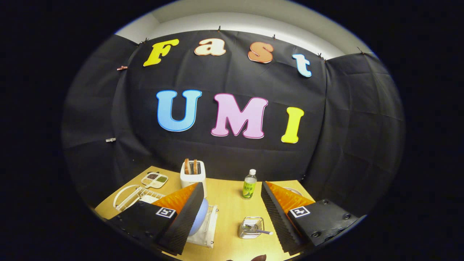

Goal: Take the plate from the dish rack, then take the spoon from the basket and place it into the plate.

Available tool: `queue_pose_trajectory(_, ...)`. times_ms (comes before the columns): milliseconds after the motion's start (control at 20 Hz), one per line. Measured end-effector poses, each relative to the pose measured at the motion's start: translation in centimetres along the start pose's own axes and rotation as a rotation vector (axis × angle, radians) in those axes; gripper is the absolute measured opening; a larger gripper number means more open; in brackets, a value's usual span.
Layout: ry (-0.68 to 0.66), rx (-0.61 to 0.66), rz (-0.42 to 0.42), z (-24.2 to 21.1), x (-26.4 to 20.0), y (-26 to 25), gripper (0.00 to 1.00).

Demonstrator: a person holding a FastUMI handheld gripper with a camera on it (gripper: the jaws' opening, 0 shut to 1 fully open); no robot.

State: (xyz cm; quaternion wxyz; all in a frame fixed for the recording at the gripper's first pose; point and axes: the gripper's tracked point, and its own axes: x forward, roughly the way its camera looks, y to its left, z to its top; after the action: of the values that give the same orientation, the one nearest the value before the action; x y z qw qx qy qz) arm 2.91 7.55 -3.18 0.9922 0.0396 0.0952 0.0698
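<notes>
**Plate not yet taken from rack**

Wooden table (232, 214) is seen below the gripper (232, 217), whose fingers are spread wide and hold nothing. A pale blue plate (200, 217) stands on edge in the dish rack (208, 232), beside the left finger. Its rim must be straddled next. A spoon (259, 231) lies in the clear basket (251, 227)

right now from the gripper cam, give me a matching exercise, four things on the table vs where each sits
Things:
1. toaster
2. bottle
3. basket
4. plate

Places:
A. standing in the dish rack, right beside the left finger
B. at the table's back edge by the black cloth, two slices sticking up
C. on the table between the open fingers, spoon inside
D. upright beyond the fingers, right of the toaster

Pairs: 1-B, 2-D, 3-C, 4-A
</notes>
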Motion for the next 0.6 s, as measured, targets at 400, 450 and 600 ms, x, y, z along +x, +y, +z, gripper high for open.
queue_pose_trajectory(400, 0.34, 0.01, 0.064, -6.9, 5.1, 4.7, 0.96)
queue_pose_trajectory(450, 0.375, 0.018, 0.068, -7.9, 5.5, 5.3, 0.94)
queue_pose_trajectory(600, 0.464, 0.018, 0.056, -10.5, 7.2, 5.9, 0.91)
